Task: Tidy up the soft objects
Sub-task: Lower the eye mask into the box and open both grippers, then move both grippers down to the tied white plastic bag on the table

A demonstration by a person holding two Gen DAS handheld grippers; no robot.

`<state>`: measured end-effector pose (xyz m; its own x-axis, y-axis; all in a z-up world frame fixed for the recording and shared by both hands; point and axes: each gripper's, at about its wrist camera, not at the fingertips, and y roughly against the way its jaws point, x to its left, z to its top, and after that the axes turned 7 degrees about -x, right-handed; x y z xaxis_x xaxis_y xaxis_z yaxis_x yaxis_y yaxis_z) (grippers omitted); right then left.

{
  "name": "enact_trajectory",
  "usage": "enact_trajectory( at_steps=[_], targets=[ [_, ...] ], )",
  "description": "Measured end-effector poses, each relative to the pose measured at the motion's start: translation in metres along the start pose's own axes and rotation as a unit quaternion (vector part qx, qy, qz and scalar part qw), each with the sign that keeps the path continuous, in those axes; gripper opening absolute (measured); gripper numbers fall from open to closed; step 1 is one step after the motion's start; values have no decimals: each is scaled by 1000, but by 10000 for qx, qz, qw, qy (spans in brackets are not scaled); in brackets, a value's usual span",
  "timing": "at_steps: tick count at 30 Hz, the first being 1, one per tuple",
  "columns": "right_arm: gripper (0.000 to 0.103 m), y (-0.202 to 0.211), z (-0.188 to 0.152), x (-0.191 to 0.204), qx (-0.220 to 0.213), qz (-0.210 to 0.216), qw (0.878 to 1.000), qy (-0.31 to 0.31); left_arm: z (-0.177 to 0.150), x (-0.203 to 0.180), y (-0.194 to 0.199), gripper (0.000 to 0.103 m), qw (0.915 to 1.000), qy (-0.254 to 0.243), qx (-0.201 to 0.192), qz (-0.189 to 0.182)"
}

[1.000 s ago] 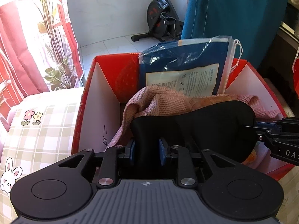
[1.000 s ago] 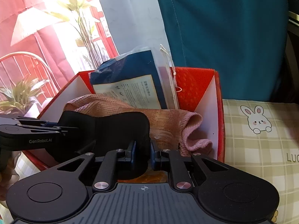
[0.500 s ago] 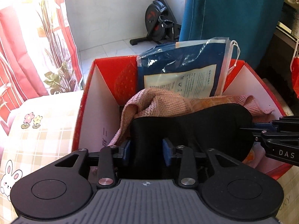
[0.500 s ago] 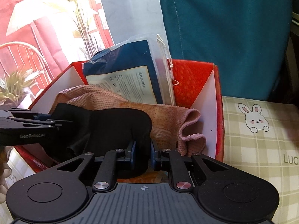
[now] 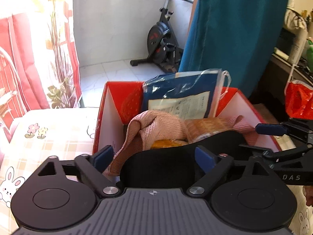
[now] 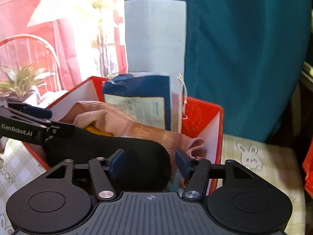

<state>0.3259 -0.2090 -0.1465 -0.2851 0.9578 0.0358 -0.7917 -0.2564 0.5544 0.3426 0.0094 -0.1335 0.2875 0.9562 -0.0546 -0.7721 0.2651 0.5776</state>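
Observation:
A black soft pad (image 5: 166,164) (image 6: 121,154) lies across the front of a red box (image 5: 101,117) (image 6: 217,129), on a pink knitted cloth (image 5: 162,125) (image 6: 109,119). Behind them a blue packet in clear plastic (image 5: 182,96) (image 6: 140,96) stands upright. My left gripper (image 5: 154,156) is opening; its blue pads stand wide on either side of the pad's edge, off it. My right gripper (image 6: 148,160) is opening too, its pads apart from the pad's other end. Each gripper shows in the other's view: the right gripper (image 5: 273,135) and the left gripper (image 6: 39,121).
The box stands on a checked tablecloth (image 5: 29,137) (image 6: 254,156) with bunny prints. A teal curtain (image 5: 234,35) hangs behind, with an exercise bike (image 5: 162,45) on the tiled floor. A red bag (image 5: 299,99) sits at right, a potted plant (image 6: 21,82) at left.
Both grippers were shut on the black pad's two ends; both have now let go with jaws spread wide and drawn back and up. The pad has settled lower in the box.

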Motion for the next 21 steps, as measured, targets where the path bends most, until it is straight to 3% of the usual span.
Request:
enact_trajectory(
  at_steps=[10,21],
  targets=[
    [101,23,-5,6,-266,50,9996,-38,-5,-2,34,103,9993,-137,-297,153],
    [102,46,-15,12,-433,198,9985,-270,-28,-3,65,103,9986,-144,-455,219]
  ],
)
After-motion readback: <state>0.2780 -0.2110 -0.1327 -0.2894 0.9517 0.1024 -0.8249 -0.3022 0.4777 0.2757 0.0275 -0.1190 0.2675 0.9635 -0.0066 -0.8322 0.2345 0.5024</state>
